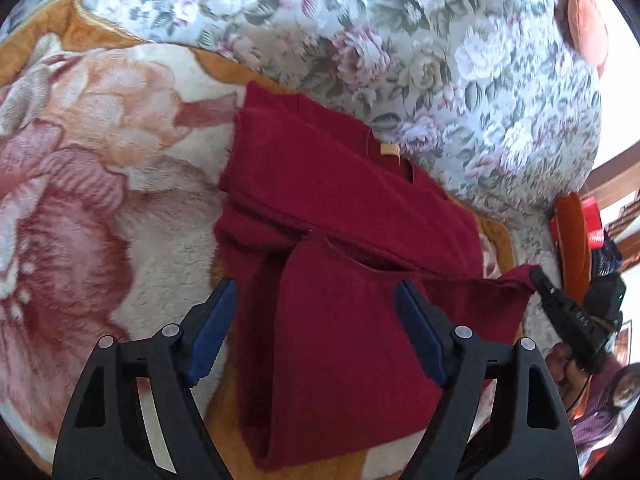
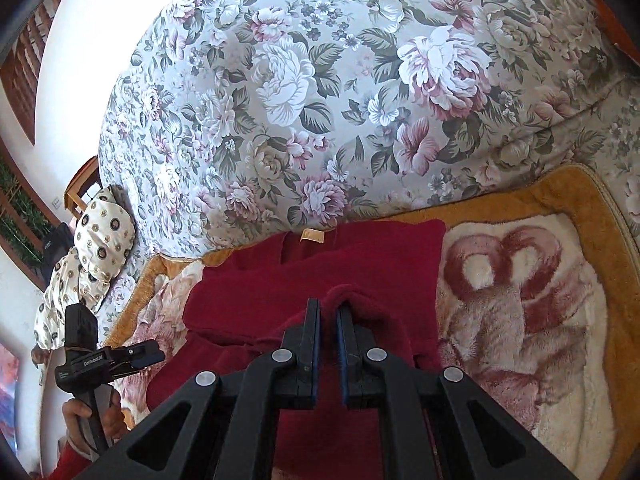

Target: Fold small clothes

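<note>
Right gripper [image 2: 329,310] jaws nearly closed, sweater [image 1: 344,216] corner being pinched and lifted. Left gripper [image 1: 316,304] being held wide, empty, over sweater's lower fold. Sweater being partly folded on blanket [image 1: 100,184], beside floral sheet [image 2: 320,100].

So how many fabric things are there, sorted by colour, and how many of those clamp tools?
Dark red sweater: 1
Cream and pink plush blanket: 1
Grey floral cover: 1
White spotted cushion: 1
Clamp tools: 2, the left gripper and the right gripper
Total: 6
</note>
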